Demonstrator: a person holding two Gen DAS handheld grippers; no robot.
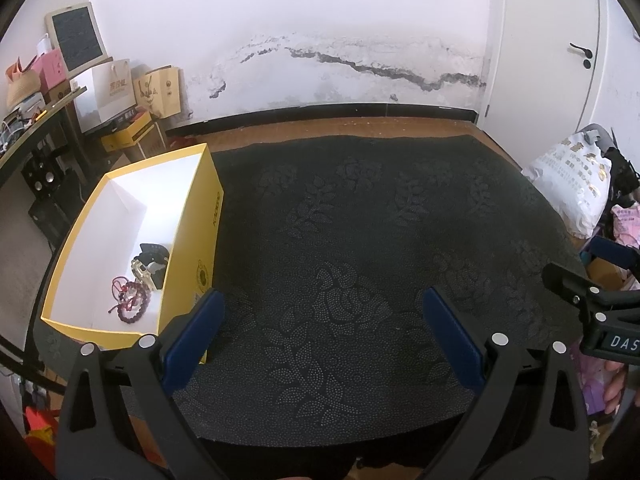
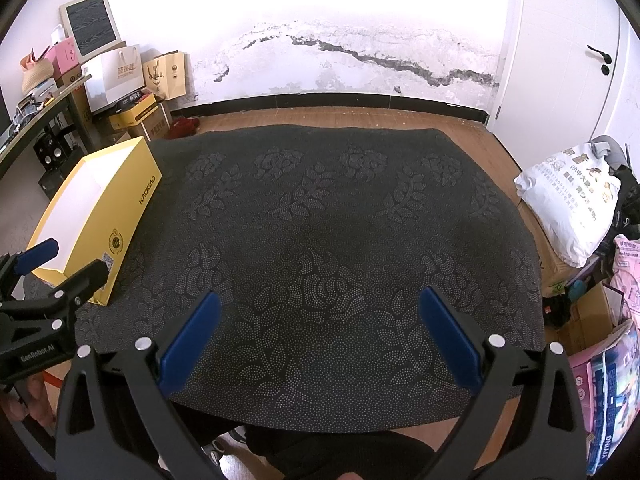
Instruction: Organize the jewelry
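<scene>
An open yellow box [image 1: 208,216] with a white inside stands on the left of the dark patterned table mat [image 1: 360,260]. In it lie a dark red bead bracelet [image 1: 134,306], a gold watch [image 1: 145,274] and a black item [image 1: 154,251]. My left gripper [image 1: 322,320] is open and empty, just right of the box's near corner. My right gripper [image 2: 318,322] is open and empty over the mat's near middle. The box also shows in the right wrist view [image 2: 120,220], its contents hidden there. Each gripper shows at the edge of the other's view.
The mat [image 2: 340,220] covers a table with wood floor beyond. Boxes and paper bags [image 1: 120,96] are stacked at the back left by a shelf. A white sack [image 2: 572,204] and cartons lie to the right. A white door [image 2: 568,60] is at the back right.
</scene>
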